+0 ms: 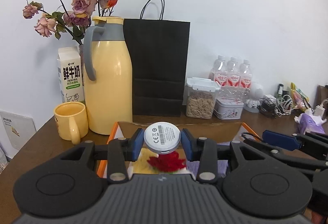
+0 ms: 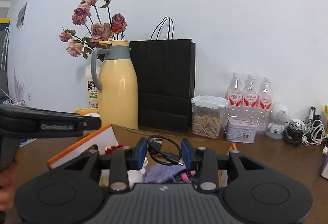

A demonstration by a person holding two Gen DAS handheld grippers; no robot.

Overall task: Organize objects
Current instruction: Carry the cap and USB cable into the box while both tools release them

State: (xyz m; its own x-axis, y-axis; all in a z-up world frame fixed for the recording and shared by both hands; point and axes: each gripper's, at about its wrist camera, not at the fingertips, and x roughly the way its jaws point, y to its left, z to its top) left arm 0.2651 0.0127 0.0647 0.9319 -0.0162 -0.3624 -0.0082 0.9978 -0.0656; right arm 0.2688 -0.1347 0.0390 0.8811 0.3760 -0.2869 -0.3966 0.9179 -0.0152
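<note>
Item: small round white disc device with label face, pinched flat-edge between left gripper pads, above open orange-rimmed cardboard box. Right gripper clamped coiled black USB cable, likewise over the box.

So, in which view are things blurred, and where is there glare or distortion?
Left wrist view: the red flower under the held disc is blurred; glare streaks the yellow jug. Right wrist view: the wall bulges fisheye-style; corners are dark.
</note>
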